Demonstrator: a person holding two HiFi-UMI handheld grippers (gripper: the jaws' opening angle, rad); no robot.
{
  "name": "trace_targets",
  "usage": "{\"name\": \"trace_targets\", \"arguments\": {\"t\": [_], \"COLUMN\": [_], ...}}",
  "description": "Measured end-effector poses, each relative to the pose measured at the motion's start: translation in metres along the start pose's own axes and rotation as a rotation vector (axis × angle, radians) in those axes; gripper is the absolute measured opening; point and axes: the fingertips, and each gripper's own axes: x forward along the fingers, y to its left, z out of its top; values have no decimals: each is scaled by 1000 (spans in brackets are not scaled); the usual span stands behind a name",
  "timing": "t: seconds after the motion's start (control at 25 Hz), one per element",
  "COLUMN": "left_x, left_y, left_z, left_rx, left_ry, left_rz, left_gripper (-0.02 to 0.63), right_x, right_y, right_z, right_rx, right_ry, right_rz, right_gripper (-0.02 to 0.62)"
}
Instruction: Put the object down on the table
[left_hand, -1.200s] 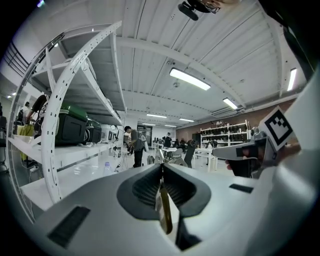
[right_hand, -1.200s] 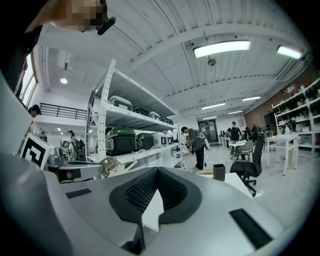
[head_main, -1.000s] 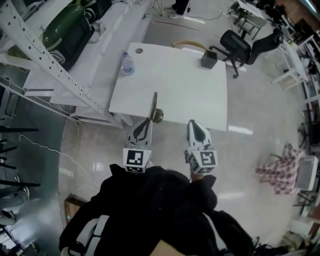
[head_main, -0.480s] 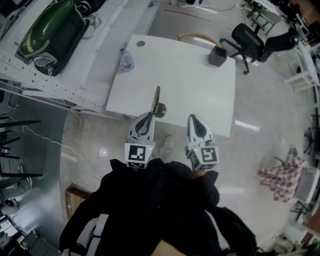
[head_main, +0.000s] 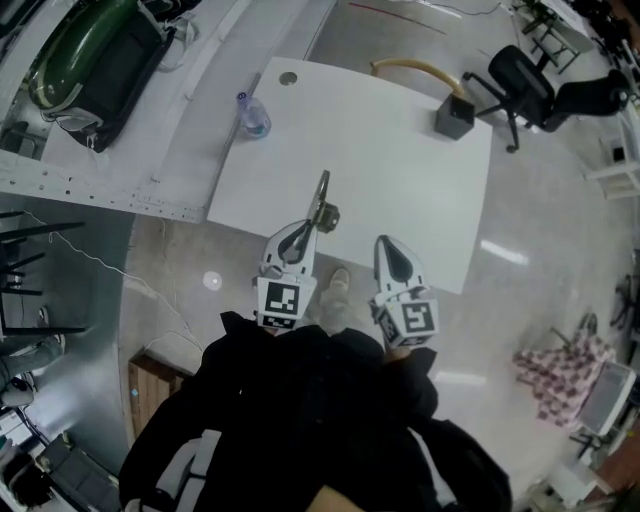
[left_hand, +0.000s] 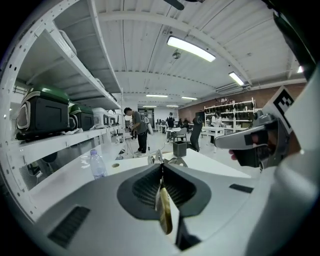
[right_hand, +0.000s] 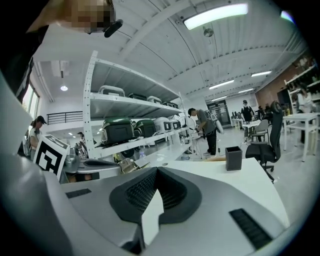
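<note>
My left gripper (head_main: 303, 232) is shut on a thin brass-and-metal object (head_main: 321, 204) that sticks forward from the jaws over the near edge of the white table (head_main: 400, 160). The left gripper view shows the object's brass edge (left_hand: 164, 217) pinched between the shut jaws of that gripper (left_hand: 161, 172), with its metal end poking out ahead. My right gripper (head_main: 388, 246) hovers beside it over the table's front edge, shut with nothing in it (right_hand: 154, 187). The object (right_hand: 127, 165) also shows at the left of the right gripper view.
A water bottle (head_main: 252, 117) stands at the table's far left and a black box (head_main: 453, 116) at its far right. An office chair (head_main: 530, 85) sits beyond the box. White shelving with a green case (head_main: 90, 60) runs along the left. People stand far off.
The person has stepped closer to the table. Both grippers have come forward, and the held object now reaches over the table's near edge instead of hanging short of it.
</note>
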Motion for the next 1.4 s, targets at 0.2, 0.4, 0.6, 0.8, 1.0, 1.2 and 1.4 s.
{"name": "trace_targets", "arguments": {"t": [0.2, 0.4, 0.6, 0.8, 1.0, 1.2, 1.4], "left_x": [30, 62, 93, 116, 133, 142, 147], "left_y": [6, 9, 2, -3, -9, -11, -14], "left_z": [-19, -45, -79, -102, -116, -132, -144], "left_rx": [38, 96, 174, 233, 305, 325, 326], "left_ry": [47, 91, 163, 214, 241, 281, 312], "left_rz": [24, 31, 6, -6, -18, -24, -32], "left_gripper": [18, 18, 18, 18, 18, 18, 18], "right_x": [13, 26, 34, 40, 45, 46, 44], "right_y": [-11, -28, -40, -39, -43, -47, -51], "right_z": [-6, -19, -32, -31, -35, -39, -43], "right_rx": [8, 9, -35, -19, -29, -23, -16], "right_ry": [28, 55, 78, 90, 95, 103, 111], "right_rz": [26, 31, 47, 68, 77, 82, 82], "right_gripper": [-11, -11, -11, -11, -11, -11, -11]}}
